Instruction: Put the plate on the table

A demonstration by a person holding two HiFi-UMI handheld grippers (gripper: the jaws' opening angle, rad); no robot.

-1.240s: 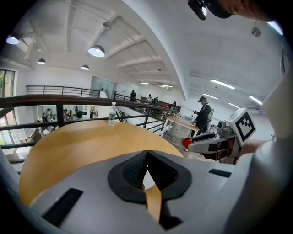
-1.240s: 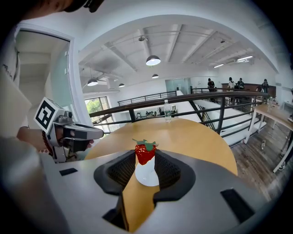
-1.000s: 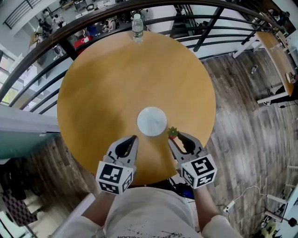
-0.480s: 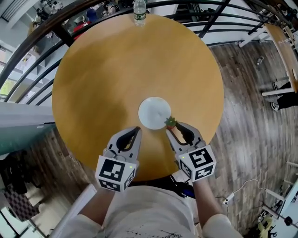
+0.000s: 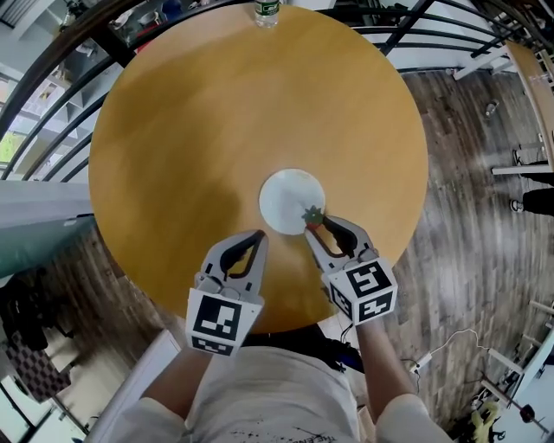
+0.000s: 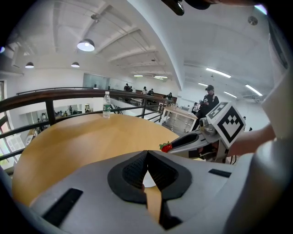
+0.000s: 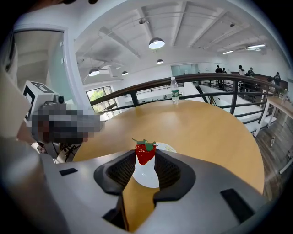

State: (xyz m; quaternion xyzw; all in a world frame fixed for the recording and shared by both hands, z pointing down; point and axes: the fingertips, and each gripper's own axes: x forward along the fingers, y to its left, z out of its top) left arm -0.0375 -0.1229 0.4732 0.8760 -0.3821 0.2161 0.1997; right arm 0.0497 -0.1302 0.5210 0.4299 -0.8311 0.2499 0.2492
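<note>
A small white plate (image 5: 290, 197) lies flat on the round wooden table (image 5: 190, 121), a little nearer than its middle. My right gripper (image 5: 314, 222) is shut on a red strawberry (image 5: 312, 215) with a green top, held over the plate's near right edge. In the right gripper view the strawberry (image 7: 145, 152) sits pinched between the pads, with the plate (image 7: 147, 176) showing beneath it. My left gripper (image 5: 256, 237) hovers just left of the plate, shut with nothing in it; its tips (image 6: 147, 154) meet in the left gripper view.
A clear water bottle (image 5: 267, 10) stands at the table's far edge. A dark curved railing (image 5: 52, 65) runs behind the table. Wood-plank floor (image 5: 467, 225) lies to the right, with desks (image 5: 532, 78) beyond. People stand in the distance (image 6: 209, 98).
Both grippers have moved forward and down toward the plate. The strawberry, earlier short of the plate's right edge, now overlaps its near rim.
</note>
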